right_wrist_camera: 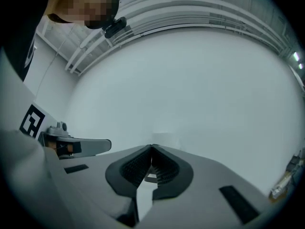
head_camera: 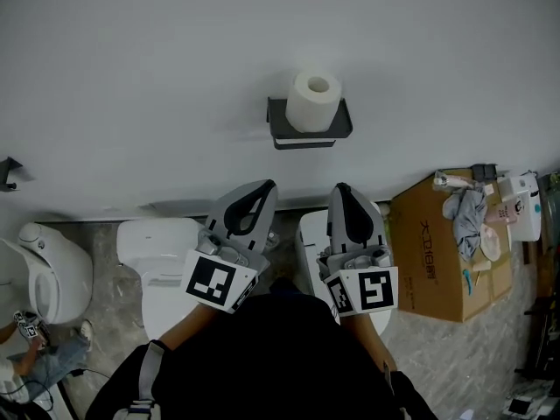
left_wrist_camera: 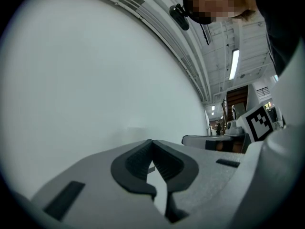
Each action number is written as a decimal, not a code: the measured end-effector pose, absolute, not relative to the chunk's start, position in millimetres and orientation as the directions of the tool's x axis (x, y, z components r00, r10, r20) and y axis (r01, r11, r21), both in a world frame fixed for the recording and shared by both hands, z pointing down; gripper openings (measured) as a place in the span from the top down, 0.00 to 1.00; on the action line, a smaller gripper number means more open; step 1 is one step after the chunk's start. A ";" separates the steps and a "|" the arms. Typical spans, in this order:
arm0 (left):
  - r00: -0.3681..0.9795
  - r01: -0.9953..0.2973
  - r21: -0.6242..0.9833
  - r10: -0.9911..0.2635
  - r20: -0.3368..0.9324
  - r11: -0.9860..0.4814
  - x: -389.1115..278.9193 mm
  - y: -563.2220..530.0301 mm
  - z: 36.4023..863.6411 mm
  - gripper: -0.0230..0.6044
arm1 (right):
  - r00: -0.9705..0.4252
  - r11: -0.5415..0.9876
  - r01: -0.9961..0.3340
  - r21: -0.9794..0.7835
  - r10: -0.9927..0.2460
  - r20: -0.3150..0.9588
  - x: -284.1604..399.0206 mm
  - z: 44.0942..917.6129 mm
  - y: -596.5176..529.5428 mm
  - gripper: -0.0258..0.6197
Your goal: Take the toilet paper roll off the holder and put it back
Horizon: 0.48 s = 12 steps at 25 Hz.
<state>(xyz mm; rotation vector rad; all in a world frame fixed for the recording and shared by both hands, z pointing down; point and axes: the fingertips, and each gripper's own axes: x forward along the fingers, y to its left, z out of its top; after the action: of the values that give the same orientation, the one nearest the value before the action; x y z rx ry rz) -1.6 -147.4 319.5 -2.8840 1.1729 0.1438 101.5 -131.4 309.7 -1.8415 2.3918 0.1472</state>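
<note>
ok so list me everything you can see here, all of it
toilet paper roll: 1, white, upright on the holder
holder: 1, dark grey, fixed to the wall
wall: 1, white, fills the upper part of the head view
small bracket: 1, dark, on the wall at far left
toilets: 3, white, on the floor along the wall's foot
cardboard box: 1, brown, on the floor at right, cloth and small items on top
left gripper: 1, grey and black, shut, empty, short of the roll
right gripper: 1, grey and black, shut, empty, short of the roll
</note>
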 end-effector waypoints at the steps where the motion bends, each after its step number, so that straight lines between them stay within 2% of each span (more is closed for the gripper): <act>1: 0.706 -0.703 0.013 -0.701 -0.097 -0.711 0.8 -152.9 318.7 0.95 | -0.262 0.265 -0.964 0.003 -0.953 -0.152 103.7 309.2 -137.7 0.92; 12: 0.650 -0.758 -0.004 -0.754 -0.095 -0.652 29.0 -196.5 312.8 0.95 | -0.344 0.348 -0.937 0.004 -0.926 -0.154 130.6 306.1 -188.2 0.92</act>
<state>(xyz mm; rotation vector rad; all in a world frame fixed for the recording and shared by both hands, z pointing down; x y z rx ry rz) 29.0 -196.5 312.8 -2.8136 1.2901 0.1319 130.6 -188.2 306.1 -1.7207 2.4748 0.1379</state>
